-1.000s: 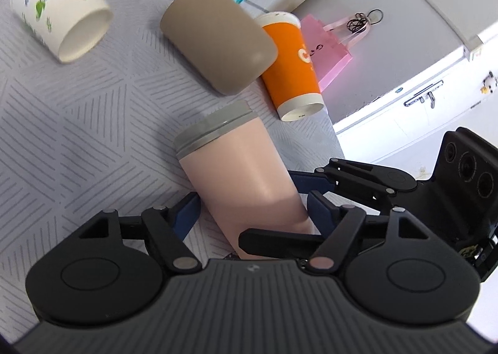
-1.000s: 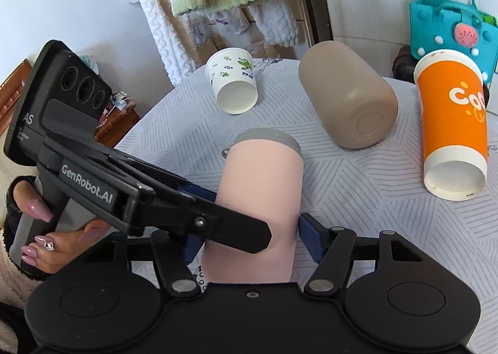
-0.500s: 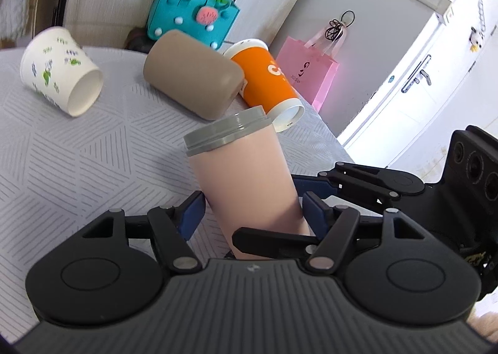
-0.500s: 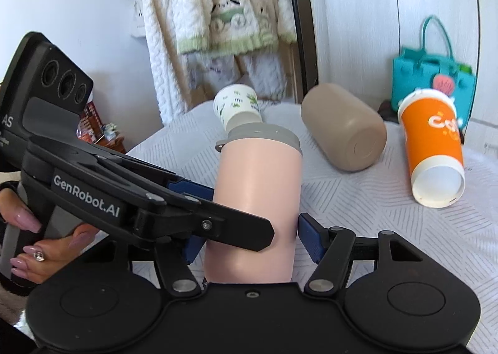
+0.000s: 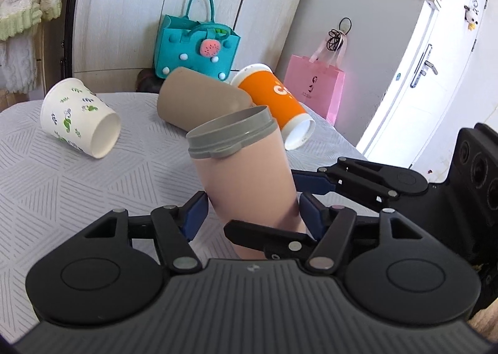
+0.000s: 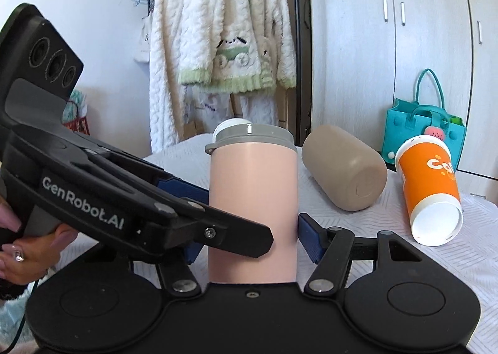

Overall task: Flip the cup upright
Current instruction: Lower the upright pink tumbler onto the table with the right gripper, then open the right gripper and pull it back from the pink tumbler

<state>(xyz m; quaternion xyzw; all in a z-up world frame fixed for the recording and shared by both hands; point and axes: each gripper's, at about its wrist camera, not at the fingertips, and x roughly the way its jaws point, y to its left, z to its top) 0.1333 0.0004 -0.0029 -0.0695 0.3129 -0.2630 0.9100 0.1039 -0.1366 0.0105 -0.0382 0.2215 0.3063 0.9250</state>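
A pink cup with a grey rim (image 5: 246, 179) is held nearly upright, rim up, between both grippers; it also shows in the right wrist view (image 6: 252, 207). My left gripper (image 5: 249, 214) is shut on the lower body of the pink cup. My right gripper (image 6: 250, 245) is shut on it from the other side. The cup's base is hidden behind the gripper bodies, so I cannot tell whether it touches the table (image 5: 62, 186).
On the table lie a white leaf-print paper cup (image 5: 79, 119), a tan cup (image 5: 199, 102) and an orange paper cup (image 5: 277, 103), all on their sides. A teal bag (image 5: 194, 43) and a pink bag (image 5: 317, 86) stand behind. A robe (image 6: 224, 43) hangs at the back.
Both grippers have tipped the pink cup from lying slanted on the table up to nearly upright, rim up. The other cups have not moved.
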